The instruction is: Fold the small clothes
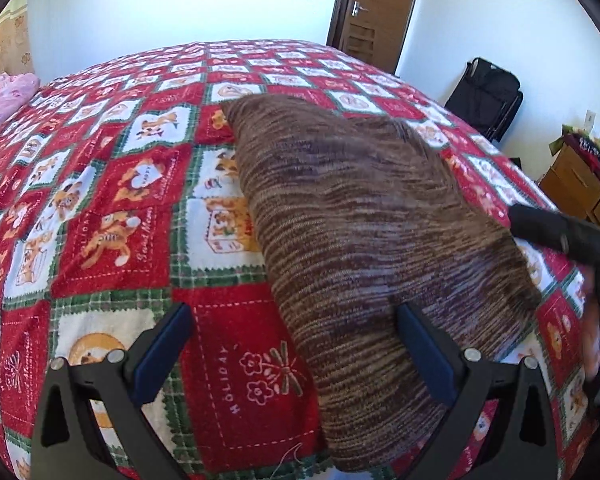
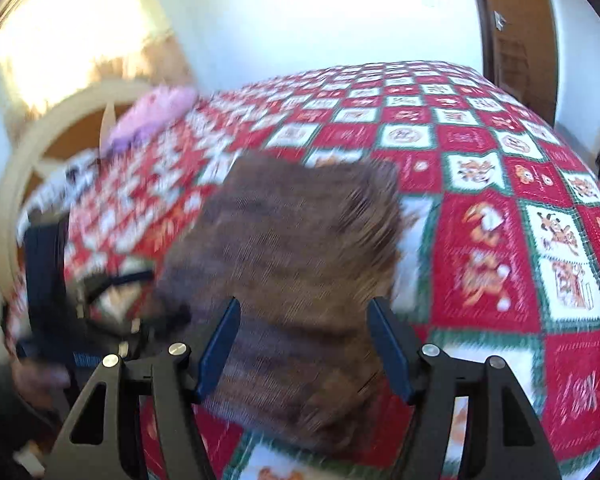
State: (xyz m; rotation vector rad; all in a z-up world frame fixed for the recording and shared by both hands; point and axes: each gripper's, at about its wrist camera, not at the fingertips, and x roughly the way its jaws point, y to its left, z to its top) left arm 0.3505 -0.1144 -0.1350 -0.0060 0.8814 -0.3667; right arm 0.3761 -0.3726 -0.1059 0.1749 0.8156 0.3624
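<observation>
Brown and tan striped knit garment lies flat, apparently already folded to a long panel, on the red, white and green patchwork-print bedspread, running from near edge toward bed centre.

Left gripper: jaws wide apart, nothing between the pads; right finger sits over the garment's near left edge, contact not certain.

Right gripper: jaws parted, hovering over the garment's near end, pads not pinching cloth as far as the blur allows.

Judgement: next fold needs both near corners pinched through all layers, lifted evenly, carried to the far edge, edges aligned before release.

Left view only: sharp knit texture, wooden door, black folded chair. Right view only: pink plush bundle and cream headboard at far left; heavily motion-blurred.
</observation>
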